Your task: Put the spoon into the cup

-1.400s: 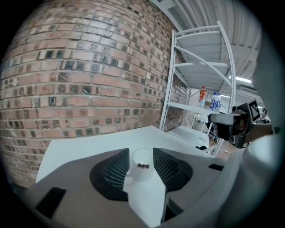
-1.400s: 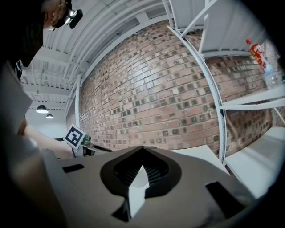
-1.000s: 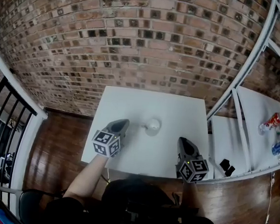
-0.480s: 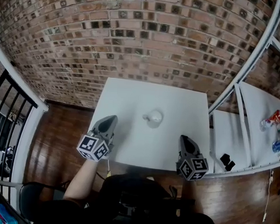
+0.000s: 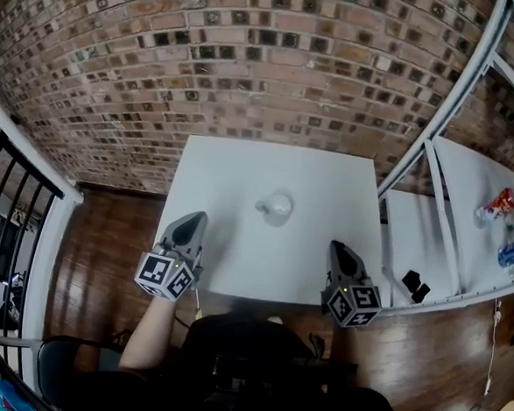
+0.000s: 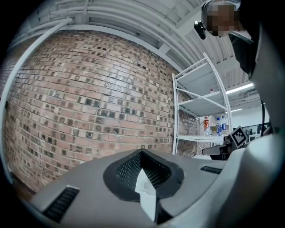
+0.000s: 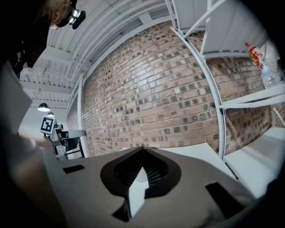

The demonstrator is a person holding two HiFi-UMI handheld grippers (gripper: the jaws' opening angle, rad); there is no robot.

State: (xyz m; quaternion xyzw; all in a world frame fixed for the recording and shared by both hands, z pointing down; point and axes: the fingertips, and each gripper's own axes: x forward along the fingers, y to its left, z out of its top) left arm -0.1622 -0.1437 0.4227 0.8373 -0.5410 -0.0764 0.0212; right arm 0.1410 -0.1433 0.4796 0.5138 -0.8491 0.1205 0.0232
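A small white cup (image 5: 279,207) stands near the middle of the white table (image 5: 242,168) in the head view. A light bit sticks out on its left side; it is too small to tell whether that is the spoon or a handle. My left gripper (image 5: 196,216) hovers over the table's front left corner, well left of the cup, shut and empty. My right gripper (image 5: 337,247) sits at the front right edge, also shut with nothing in it. In the left gripper view the jaws (image 6: 141,152) meet, and so do the jaws (image 7: 142,149) in the right gripper view. Neither gripper view shows the cup.
A brick wall (image 5: 250,59) runs behind the table. A white metal shelf rack (image 5: 447,183) stands to the right with bottles (image 5: 502,213) and a small black object (image 5: 416,287) on it. A black railing (image 5: 7,200) borders the wooden floor (image 5: 105,242) on the left.
My left gripper has drawn back and leftward, away from the cup to the table's front left corner. The right gripper has stayed put.
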